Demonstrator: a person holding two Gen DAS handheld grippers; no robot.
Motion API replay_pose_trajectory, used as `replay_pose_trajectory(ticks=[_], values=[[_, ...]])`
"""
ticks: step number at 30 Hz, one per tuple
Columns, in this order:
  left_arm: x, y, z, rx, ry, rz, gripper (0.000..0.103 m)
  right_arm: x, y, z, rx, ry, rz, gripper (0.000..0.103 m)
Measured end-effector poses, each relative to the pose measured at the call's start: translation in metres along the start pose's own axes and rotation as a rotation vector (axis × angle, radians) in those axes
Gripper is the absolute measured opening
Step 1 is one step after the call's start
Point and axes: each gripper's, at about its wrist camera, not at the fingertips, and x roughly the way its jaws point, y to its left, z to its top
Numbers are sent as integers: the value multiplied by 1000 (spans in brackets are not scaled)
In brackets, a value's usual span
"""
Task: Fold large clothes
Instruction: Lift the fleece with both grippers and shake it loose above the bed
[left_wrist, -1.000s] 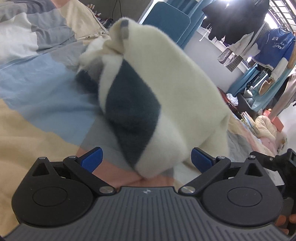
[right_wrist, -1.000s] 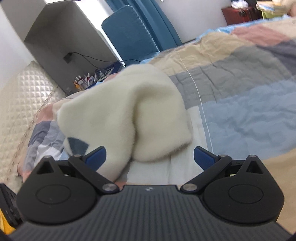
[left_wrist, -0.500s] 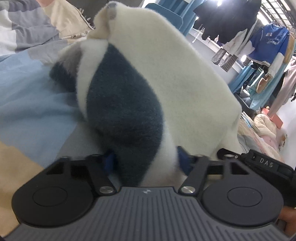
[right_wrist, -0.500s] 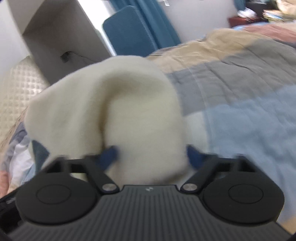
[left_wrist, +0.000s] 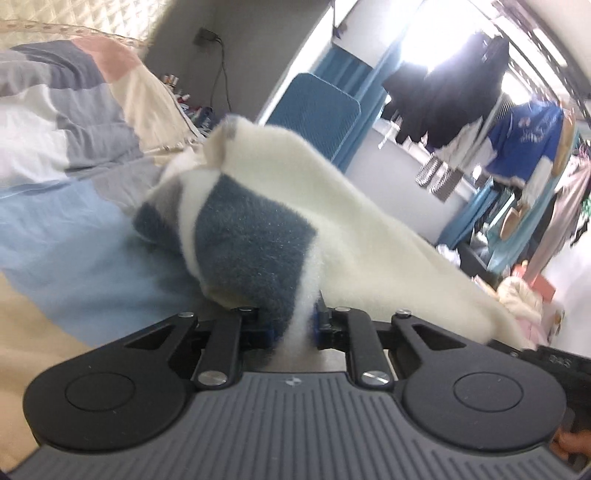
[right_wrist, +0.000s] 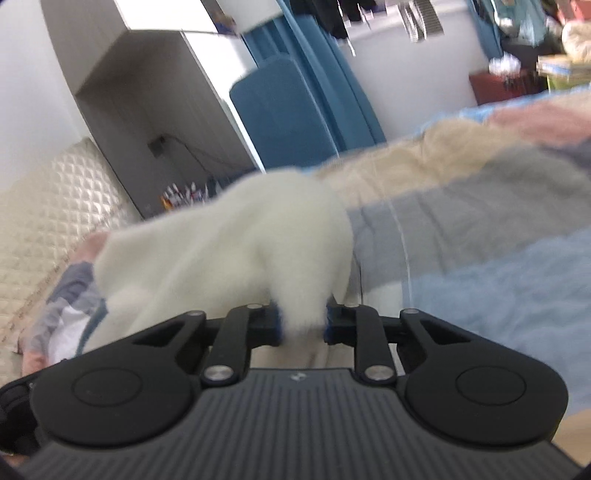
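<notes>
Closing on fleece, the left gripper (left_wrist: 293, 326) and the right gripper (right_wrist: 302, 325) each pinch an edge of the cream fleece garment (left_wrist: 354, 221) bunched on the patchwork bedspread (left_wrist: 66, 236). Next, probably: lift both edges together, evenly, to spread it.

**Both tools go from wide open to pinching the fleece**

A second ago both sets of jaws stood wide, the garment loose between them. Now the left tool (left_wrist: 293, 326) is closing on the cream-and-navy fleece garment (left_wrist: 332, 221), blue pads pressing a navy-and-cream fold. The right tool (right_wrist: 302, 326) is closing too, pads squeezing a cream fold. Fabric is bunched and drawn up off the bed (right_wrist: 498, 266) at both pinch points.
</notes>
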Motion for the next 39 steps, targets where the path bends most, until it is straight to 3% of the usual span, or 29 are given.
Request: replay_pose_trajectory(ticks=[7, 12, 17, 20, 24, 30, 32, 35, 39], values=[[-69, -18, 16, -9, -76, -40, 19, -60, 29, 9, -143, -77, 24, 21], [-138, -29, 10, -5, -105, -76, 19, -106, 29, 5, -109, -84, 57, 21], [-203, -32, 4, -42, -137, -119, 19, -142, 28, 2, -37, -45, 158, 21], [-217, -22, 0, -96, -89, -135, 20, -148, 21, -3, 21, 17, 193, 22], [-198, -4, -5, -162, 6, -108, 20, -126, 10, -13, 99, 145, 174, 24], [-144, 13, -9, -158, 84, -12, 22, -71, -13, -34, 250, 324, 151, 30], [-121, 20, -8, -166, 106, 13, 23, -57, -23, -39, 332, 345, 140, 43], [-94, 26, -6, -157, 121, 40, 29, -34, -36, -41, 446, 363, 150, 44], [-68, 35, -10, -144, 144, 58, 35, -20, -39, -42, 424, 331, 158, 44]])
